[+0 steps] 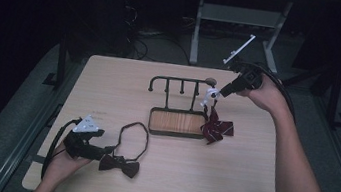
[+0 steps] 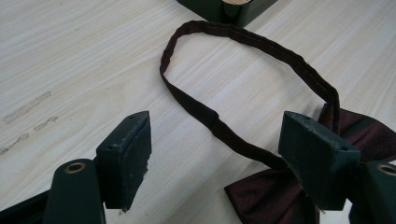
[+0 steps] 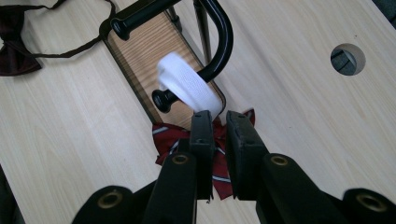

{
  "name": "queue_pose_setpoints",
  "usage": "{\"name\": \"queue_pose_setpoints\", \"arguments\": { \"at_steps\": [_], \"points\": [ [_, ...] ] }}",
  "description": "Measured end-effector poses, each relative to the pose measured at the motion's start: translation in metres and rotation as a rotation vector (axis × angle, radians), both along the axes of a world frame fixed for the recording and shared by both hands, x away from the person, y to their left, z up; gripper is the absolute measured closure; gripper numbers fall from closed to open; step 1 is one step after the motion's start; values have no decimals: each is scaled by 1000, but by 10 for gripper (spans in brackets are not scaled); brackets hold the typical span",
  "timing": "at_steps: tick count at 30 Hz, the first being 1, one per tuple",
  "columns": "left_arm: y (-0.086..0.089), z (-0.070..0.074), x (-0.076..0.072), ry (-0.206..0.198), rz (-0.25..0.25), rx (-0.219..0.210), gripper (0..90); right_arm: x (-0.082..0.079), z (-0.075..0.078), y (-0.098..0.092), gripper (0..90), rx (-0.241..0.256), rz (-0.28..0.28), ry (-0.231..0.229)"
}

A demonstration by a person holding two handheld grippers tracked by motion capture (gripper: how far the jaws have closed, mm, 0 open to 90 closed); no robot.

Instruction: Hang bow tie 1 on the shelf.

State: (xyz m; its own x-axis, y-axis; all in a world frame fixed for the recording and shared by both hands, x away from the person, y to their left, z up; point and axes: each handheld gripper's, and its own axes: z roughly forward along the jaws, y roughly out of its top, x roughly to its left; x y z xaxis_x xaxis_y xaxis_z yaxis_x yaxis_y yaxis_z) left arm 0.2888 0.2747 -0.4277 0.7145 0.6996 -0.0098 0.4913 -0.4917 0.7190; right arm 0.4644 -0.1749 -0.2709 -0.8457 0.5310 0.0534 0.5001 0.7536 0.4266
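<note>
From the high view, the left gripper (image 1: 109, 150) lies low on the worktop (image 1: 109, 87) at about 7 o'clock. The person's left hand (image 1: 60, 164) comes in from the bottom edge and holds it nearly flat, aimed to the right. Its tips are just beside a dark red bow tie (image 1: 120, 165), whose thin strap (image 1: 134, 134) makes a loop toward 12 o'clock. In the middle stands a black rack (image 1: 180, 82) with pegs, on a wooden tray base (image 1: 177, 122). The right arm (image 1: 295, 164) reaches far forward along the right side, and the right hand (image 1: 264, 94) is up near 1 o'clock, tipping the right gripper (image 1: 215, 94) down and to the left. A white band (image 1: 208, 97) sits at its tips, and a red striped bow (image 1: 215, 127) hangs below, touching the worktop at the right end of the tray base.

From the left gripper view, the jaws are wide apart and hold nothing. The strap (image 2: 243, 42) curves between them on the worktop (image 2: 70, 56). The dark red bow tie (image 2: 271, 200) is at 5 o'clock, partly behind the right jaw.

From the right gripper view, the jaws are close together, clamped on the white band (image 3: 187, 86) at its lower end. The band loops over the curved end of the black rack (image 3: 224, 42). The red striped bow (image 3: 170, 137) shows under the jaws. The other bow tie (image 3: 16, 46) lies at 10 o'clock. A round hole (image 3: 348, 59) is in the worktop (image 3: 303, 107) at 2 o'clock.
</note>
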Motion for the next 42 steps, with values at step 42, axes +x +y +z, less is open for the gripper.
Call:
{"name": "queue_pose_setpoints", "arguments": {
  "at_steps": [42],
  "points": [
    [-3, -3, 1, 20, -12, 21, 262, -32, -24, -31, 618, 55, 26, 34]
  ]
}}
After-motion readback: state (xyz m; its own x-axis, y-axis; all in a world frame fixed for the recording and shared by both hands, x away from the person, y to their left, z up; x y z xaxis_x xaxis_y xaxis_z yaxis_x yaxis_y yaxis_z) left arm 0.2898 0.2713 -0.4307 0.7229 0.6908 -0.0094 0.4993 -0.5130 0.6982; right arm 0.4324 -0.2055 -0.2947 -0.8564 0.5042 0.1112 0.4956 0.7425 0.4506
